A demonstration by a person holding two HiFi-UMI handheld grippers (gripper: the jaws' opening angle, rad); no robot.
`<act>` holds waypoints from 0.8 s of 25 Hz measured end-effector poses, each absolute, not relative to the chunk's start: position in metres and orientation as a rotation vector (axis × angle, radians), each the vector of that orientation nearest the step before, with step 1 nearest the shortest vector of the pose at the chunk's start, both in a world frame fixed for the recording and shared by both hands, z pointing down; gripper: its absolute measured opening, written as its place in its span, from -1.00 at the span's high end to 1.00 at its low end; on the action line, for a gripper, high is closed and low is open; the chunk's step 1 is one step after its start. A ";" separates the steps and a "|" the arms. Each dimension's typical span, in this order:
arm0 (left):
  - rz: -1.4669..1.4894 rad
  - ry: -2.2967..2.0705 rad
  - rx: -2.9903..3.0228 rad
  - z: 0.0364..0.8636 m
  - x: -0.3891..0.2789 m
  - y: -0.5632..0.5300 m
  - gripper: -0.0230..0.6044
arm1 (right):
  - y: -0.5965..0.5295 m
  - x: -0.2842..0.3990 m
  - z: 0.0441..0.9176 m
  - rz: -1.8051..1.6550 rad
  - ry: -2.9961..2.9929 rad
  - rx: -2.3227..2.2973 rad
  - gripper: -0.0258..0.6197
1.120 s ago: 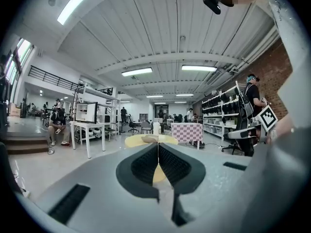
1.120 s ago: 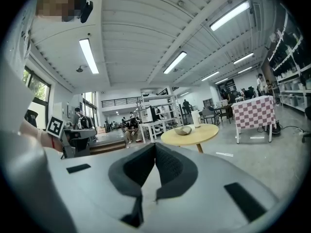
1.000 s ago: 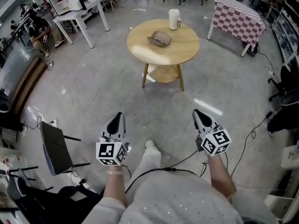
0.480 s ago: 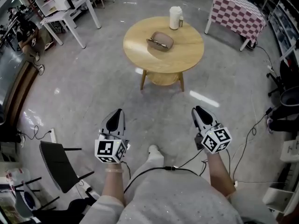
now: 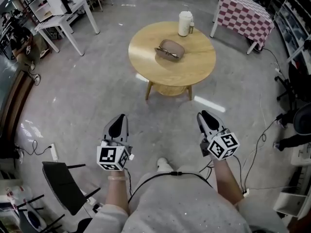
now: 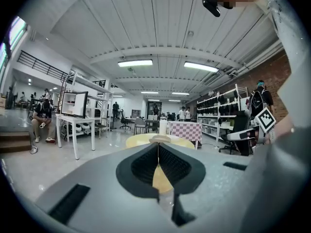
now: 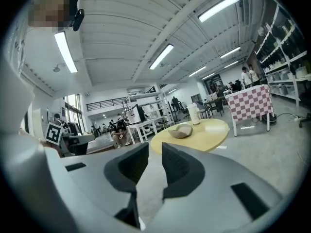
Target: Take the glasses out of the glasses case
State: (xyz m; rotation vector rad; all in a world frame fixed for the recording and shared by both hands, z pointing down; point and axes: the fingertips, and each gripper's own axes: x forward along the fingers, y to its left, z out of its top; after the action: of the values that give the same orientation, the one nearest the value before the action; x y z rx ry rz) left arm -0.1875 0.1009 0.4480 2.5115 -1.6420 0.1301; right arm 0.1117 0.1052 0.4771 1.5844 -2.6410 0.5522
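- The glasses case (image 5: 169,49) lies near the middle of a round wooden table (image 5: 197,69), far ahead of both grippers and well apart from them.
- It is an oval, taupe-brown shell with rounded ends, its long side running from left to right across the tabletop.
- A thin dark shape, seemingly the glasses (image 5: 164,53), runs along the case's near-left edge. It is too small to tell whether it lies inside or on the rim.
- In the right gripper view the case shows a raised back and a dip at its front, like a shell lying open.
- A white cylindrical container (image 5: 184,23) stands upright at the table's far edge, with a small bottle (image 5: 192,28) just beside it on the right.
- The left gripper (image 5: 118,126) is held low over the grey floor (image 5: 87,96), near the person. Its jaws are closed tip to tip with nothing between them.
- The right gripper (image 5: 208,122) is level with it on the right. Its jaws are opening, with a clear gap between the ribbed pads and nothing in it.
- A table with a red-and-white checked cloth (image 5: 245,16) stands to the far right of the round table.
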 end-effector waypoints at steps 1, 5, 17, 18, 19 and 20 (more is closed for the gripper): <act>0.121 -1.643 2.508 0.449 -0.189 0.099 0.91 | 0.103 0.109 0.477 0.548 -2.641 1.577 0.63; 0.107 -1.622 2.503 0.453 -0.190 0.096 0.91 | 0.096 0.106 0.476 0.544 -2.630 1.575 0.63; 0.103 -1.615 2.502 0.456 -0.195 0.064 0.91 | 0.064 0.104 0.477 0.573 -2.628 1.606 0.63; 0.102 -1.614 2.505 0.456 -0.195 0.059 0.91 | 0.059 0.104 0.479 0.576 -2.628 1.605 0.63; 0.103 -1.614 2.507 0.456 -0.195 0.053 0.91 | 0.054 0.103 0.480 0.577 -2.628 1.602 0.63; 0.103 -1.614 2.509 0.456 -0.195 0.047 0.91 | 0.047 0.103 0.482 0.579 -2.628 1.601 0.63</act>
State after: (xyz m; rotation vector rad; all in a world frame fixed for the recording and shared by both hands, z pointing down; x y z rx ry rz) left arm -0.1954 0.0472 0.4559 2.5091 -1.6138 0.1034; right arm 0.1029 0.0471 0.4816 1.6007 -2.6277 0.5791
